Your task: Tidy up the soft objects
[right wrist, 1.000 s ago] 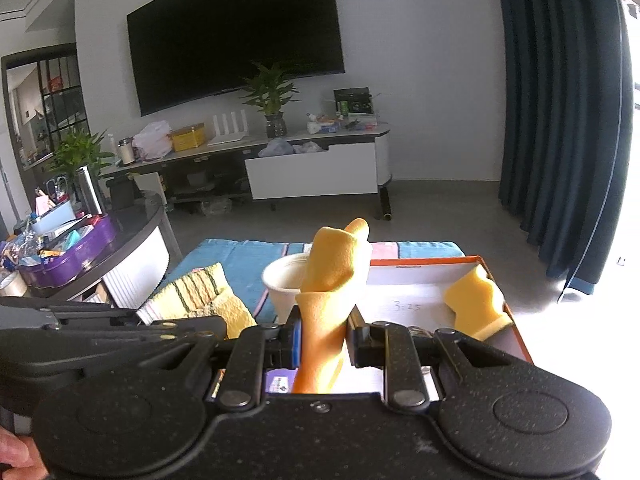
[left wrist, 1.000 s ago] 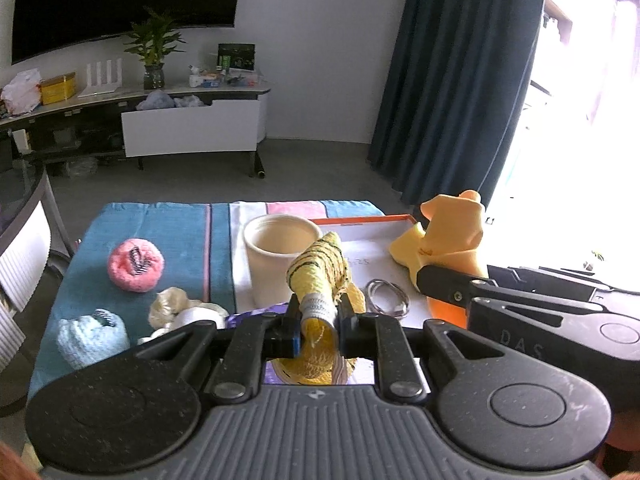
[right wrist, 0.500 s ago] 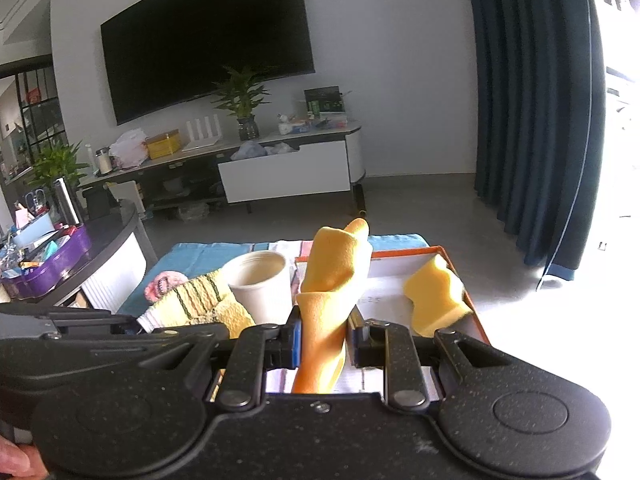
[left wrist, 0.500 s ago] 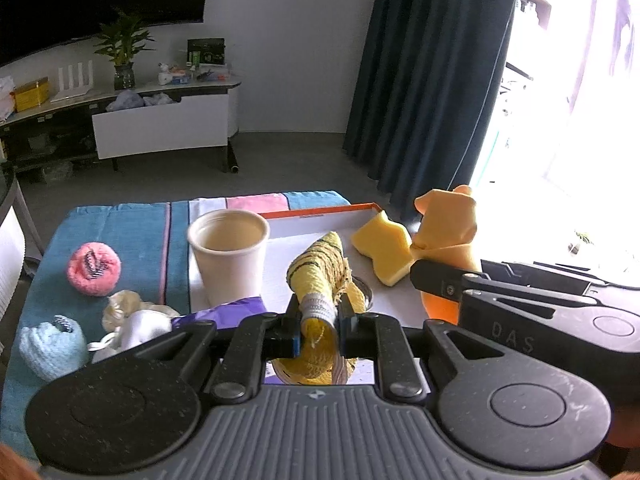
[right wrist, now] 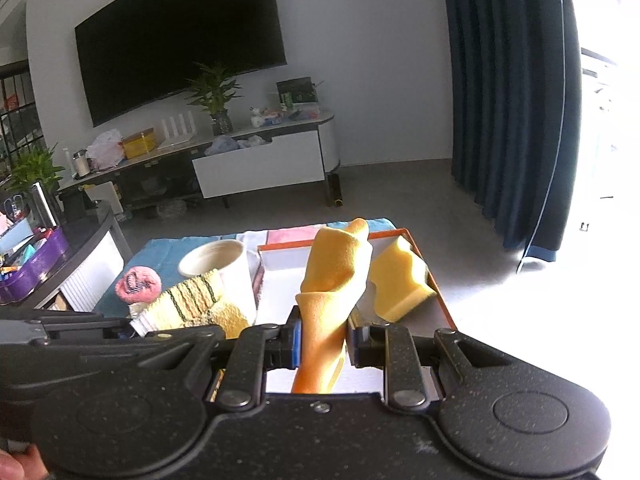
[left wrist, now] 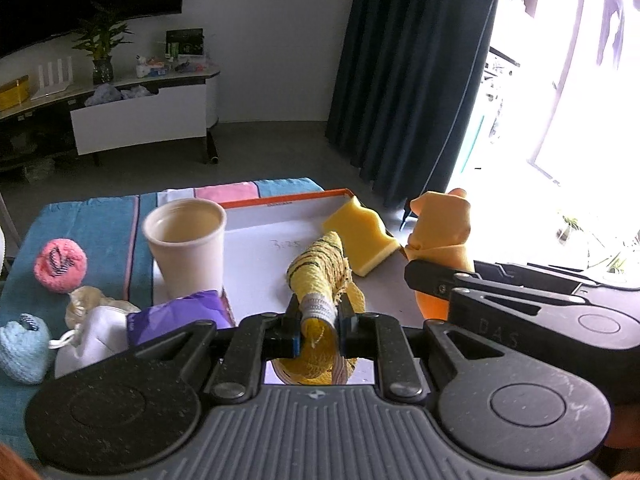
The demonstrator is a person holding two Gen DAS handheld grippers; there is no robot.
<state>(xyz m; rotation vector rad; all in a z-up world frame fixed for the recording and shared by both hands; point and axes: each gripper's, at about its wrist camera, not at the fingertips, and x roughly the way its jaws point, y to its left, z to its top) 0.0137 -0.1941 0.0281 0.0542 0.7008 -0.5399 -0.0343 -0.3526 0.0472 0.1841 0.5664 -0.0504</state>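
Observation:
My left gripper [left wrist: 318, 322] is shut on a yellow striped knit cloth [left wrist: 320, 270] and holds it above the orange-rimmed white tray [left wrist: 280, 202]. My right gripper [right wrist: 322, 338] is shut on an orange cloth [right wrist: 334, 268], also above the tray [right wrist: 280, 245]. The orange cloth shows at the right in the left wrist view [left wrist: 440, 232], and the striped cloth shows at the left in the right wrist view [right wrist: 192, 300]. A yellow sponge [left wrist: 360, 234] lies in the tray's far right corner [right wrist: 396, 276].
A white cup [left wrist: 186, 246] stands left of the tray on a blue cloth [left wrist: 92, 224]. A pink pom [left wrist: 60, 264], a light blue knit ball [left wrist: 22, 348], a cream bundle [left wrist: 86, 304], a white pouch [left wrist: 96, 336] and a purple bag [left wrist: 180, 314] lie at the left.
Both grippers have moved rightward over the tray, still holding their cloths. The cup and knit balls have shifted left in the left wrist view.

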